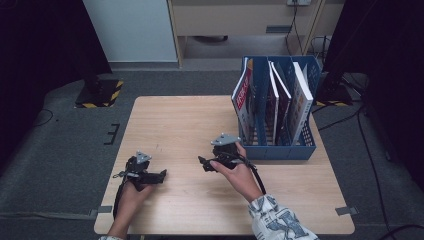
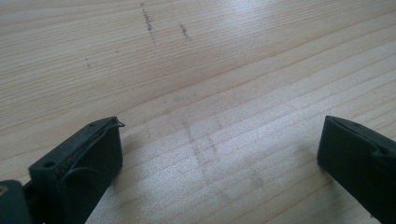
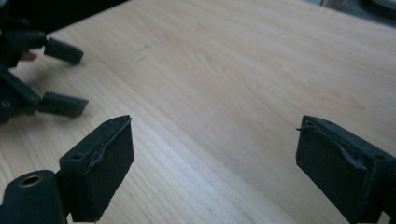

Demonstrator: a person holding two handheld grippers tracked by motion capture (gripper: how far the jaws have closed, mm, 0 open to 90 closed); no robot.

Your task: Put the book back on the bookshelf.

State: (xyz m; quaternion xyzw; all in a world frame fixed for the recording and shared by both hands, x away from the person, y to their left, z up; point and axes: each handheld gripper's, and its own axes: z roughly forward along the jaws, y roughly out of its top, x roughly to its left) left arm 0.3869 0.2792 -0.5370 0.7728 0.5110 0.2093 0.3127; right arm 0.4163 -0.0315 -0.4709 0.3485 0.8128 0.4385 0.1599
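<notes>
Behind the right gripper [image 1: 206,165], whose spread empty jaws face away, stands the nearest blue file rack [image 1: 280,150] of upright books [image 1: 245,95]; left gripper [image 1: 161,176] spread too.

Left gripper [image 1: 161,175] agape, right gripper [image 1: 202,164] agape

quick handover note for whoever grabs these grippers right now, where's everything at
Left gripper: open, empty, low over the near-left part of the wooden table, jaws pointing right.
Right gripper: open, empty, near the table's middle, jaws pointing left toward the left gripper.
Blue file rack: stands at the table's right side, just right of the right hand, with several books upright in its slots.
Done: books sit in the rack; none lies out on the table.
Left: neither gripper holds or touches anything. Likely next is reaching to the rack, but check before moving.
</notes>
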